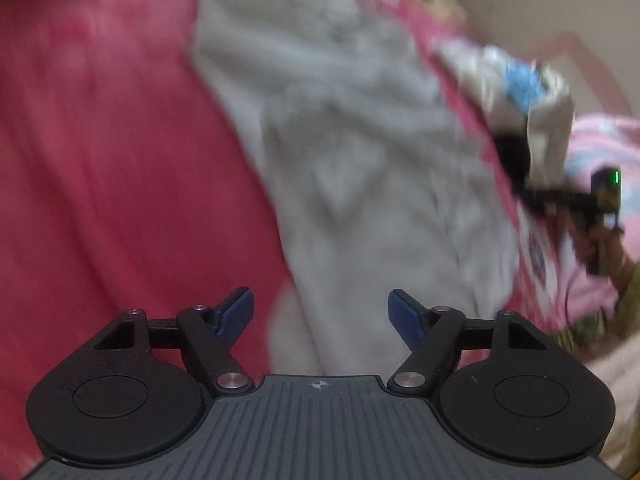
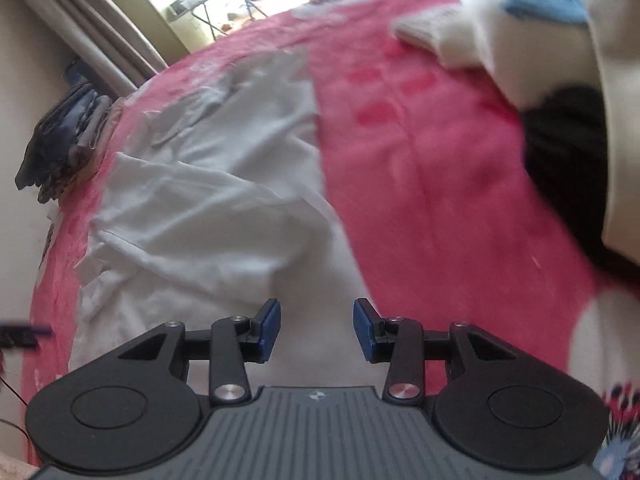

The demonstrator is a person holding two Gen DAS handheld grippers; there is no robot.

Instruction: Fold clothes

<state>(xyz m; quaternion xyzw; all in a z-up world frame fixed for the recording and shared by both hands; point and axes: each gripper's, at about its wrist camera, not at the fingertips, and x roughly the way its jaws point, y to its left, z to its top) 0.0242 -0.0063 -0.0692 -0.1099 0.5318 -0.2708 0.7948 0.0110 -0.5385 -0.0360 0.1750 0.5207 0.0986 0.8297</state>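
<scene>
A pale grey garment (image 1: pixel 340 140) lies crumpled on a pink blanket (image 1: pixel 100 160), blurred by motion in the left wrist view. My left gripper (image 1: pixel 321 316) hovers open over its near end, nothing between the blue pads. In the right wrist view the same pale garment (image 2: pixel 208 200) is spread in loose folds on the pink blanket (image 2: pixel 440 180). My right gripper (image 2: pixel 317 330) stands open above the garment's near edge, empty. The right gripper's black body (image 1: pixel 560 200) shows at the right of the left wrist view.
A cream, blue and black garment (image 2: pixel 540 60) lies at the upper right of the blanket, also seen as a cream and blue heap (image 1: pixel 528 92). Dark folded clothes (image 2: pixel 64 136) sit at the bed's left edge. Curtains (image 2: pixel 92 20) and a bright window stand beyond.
</scene>
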